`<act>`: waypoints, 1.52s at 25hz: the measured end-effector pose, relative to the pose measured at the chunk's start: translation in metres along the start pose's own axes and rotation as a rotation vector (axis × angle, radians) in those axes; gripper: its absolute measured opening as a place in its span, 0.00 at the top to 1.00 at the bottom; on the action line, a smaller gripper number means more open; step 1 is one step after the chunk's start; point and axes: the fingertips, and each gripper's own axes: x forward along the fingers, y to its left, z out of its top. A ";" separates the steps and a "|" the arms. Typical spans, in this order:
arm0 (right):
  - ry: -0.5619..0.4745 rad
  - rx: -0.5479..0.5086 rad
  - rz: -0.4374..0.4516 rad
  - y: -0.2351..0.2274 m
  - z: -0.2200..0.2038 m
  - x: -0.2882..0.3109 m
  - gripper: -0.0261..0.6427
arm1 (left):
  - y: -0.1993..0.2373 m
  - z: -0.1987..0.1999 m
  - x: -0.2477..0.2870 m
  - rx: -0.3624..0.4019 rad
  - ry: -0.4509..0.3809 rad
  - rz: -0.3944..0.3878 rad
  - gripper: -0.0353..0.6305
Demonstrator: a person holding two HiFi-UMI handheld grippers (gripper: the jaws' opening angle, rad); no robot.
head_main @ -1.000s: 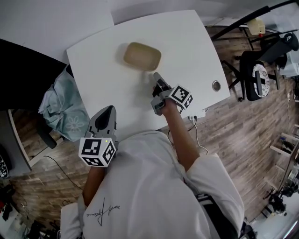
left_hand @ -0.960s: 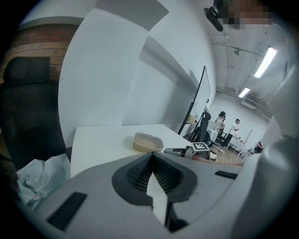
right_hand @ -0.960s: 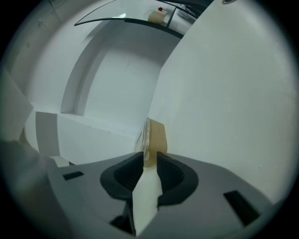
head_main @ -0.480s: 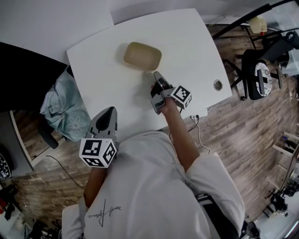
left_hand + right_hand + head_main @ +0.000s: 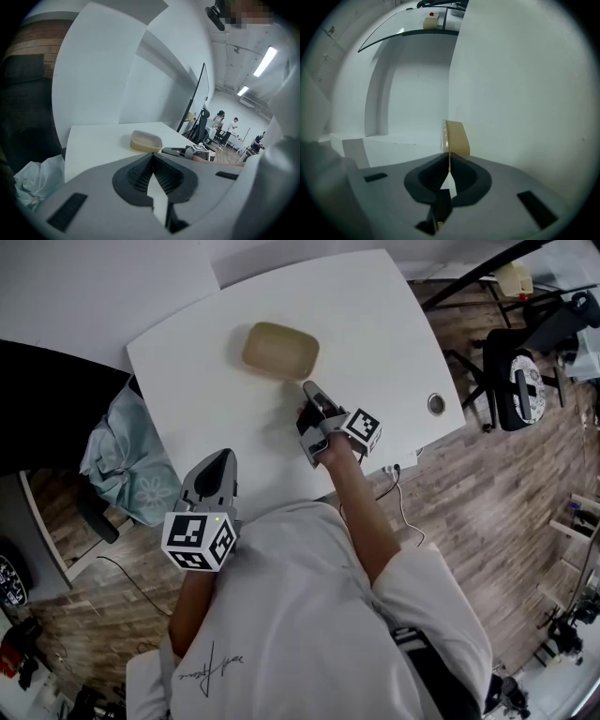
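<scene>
A tan lidded container (image 5: 279,350) lies on the white table (image 5: 375,324). My right gripper (image 5: 307,388) is rolled on its side over the table, its tips at the container's near right corner. In the right gripper view the jaws (image 5: 449,161) meet on the thin rim of the container (image 5: 457,138). My left gripper (image 5: 225,456) hangs off the table's near left edge, shut with nothing in it (image 5: 152,157). From there the container (image 5: 146,141) and the right gripper (image 5: 180,151) show across the table.
A pale teal cloth (image 5: 131,460) lies on a dark chair left of the table. A cable grommet (image 5: 436,404) sits near the table's right edge. An office chair (image 5: 516,381) stands on the wooden floor to the right. Several people (image 5: 220,124) stand far off.
The right gripper's jaws, slightly apart a second ago, have closed at the container's rim. The left gripper has stayed where it was.
</scene>
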 end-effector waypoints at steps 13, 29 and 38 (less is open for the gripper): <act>-0.026 0.024 0.025 0.004 -0.001 -0.007 0.94 | 0.006 -0.005 -0.003 -0.014 -0.005 0.007 0.94; -0.022 -0.005 0.060 0.022 0.003 -0.015 0.94 | 0.002 -0.006 -0.003 -0.014 -0.010 0.006 0.94; -0.013 -0.002 0.100 0.033 0.003 -0.018 0.94 | -0.001 -0.005 0.000 -0.018 -0.019 -0.004 0.94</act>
